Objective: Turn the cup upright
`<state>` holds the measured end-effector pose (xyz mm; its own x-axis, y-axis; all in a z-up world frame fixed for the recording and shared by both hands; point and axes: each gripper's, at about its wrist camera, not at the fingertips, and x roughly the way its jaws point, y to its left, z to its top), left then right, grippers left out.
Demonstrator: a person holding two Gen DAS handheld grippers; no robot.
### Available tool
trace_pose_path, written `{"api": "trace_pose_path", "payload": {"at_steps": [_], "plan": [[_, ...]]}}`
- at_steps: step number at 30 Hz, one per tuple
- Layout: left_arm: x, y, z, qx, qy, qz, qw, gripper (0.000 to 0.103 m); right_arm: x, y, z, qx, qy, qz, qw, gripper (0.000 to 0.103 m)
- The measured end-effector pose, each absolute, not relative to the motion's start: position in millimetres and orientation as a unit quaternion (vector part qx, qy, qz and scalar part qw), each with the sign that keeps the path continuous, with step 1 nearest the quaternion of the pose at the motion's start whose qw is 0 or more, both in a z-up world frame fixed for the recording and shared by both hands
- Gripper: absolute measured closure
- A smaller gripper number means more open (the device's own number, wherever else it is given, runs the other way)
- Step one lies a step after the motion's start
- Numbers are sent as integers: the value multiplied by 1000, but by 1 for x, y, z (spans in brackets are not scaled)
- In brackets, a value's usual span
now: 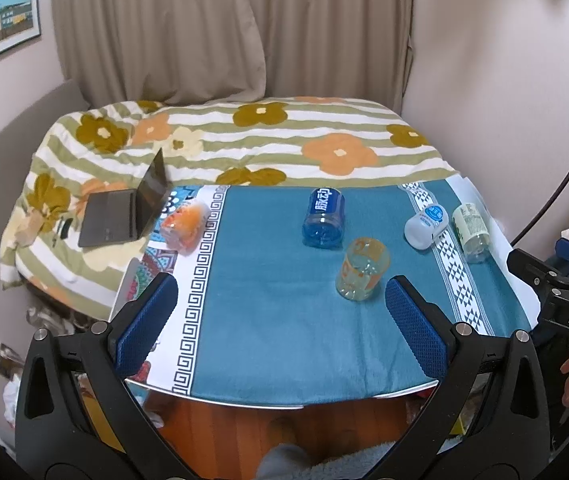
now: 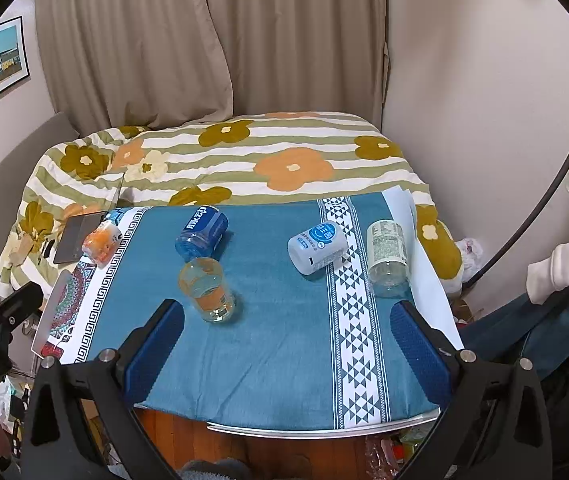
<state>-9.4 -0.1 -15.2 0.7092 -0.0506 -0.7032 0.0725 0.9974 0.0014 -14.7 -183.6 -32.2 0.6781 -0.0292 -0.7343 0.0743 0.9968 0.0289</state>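
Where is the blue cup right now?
The blue cup lies on its side near the table's far edge, mid-table in the left wrist view, just behind the orange-print clear cup.

The clear plastic cup with orange print (image 1: 361, 269) (image 2: 207, 290) sits tilted on the blue cloth, apparently mouth-down, its thick base toward the near edge, just beside a blue one lying flat.

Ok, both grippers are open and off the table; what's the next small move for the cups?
Probably advance the left gripper, open and empty, toward the clear orange-printed cup. It lies nearest, on its side on the blue cloth, apart from the blue cup.
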Motion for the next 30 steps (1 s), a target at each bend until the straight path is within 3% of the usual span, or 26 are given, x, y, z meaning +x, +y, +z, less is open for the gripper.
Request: {"api": "trace_pose_path", "payload": {"at_steps": [30], "plan": [[-1, 6, -19, 11, 379, -35, 925, 0, -12, -182, -33, 24, 401, -33, 915, 0]]}}
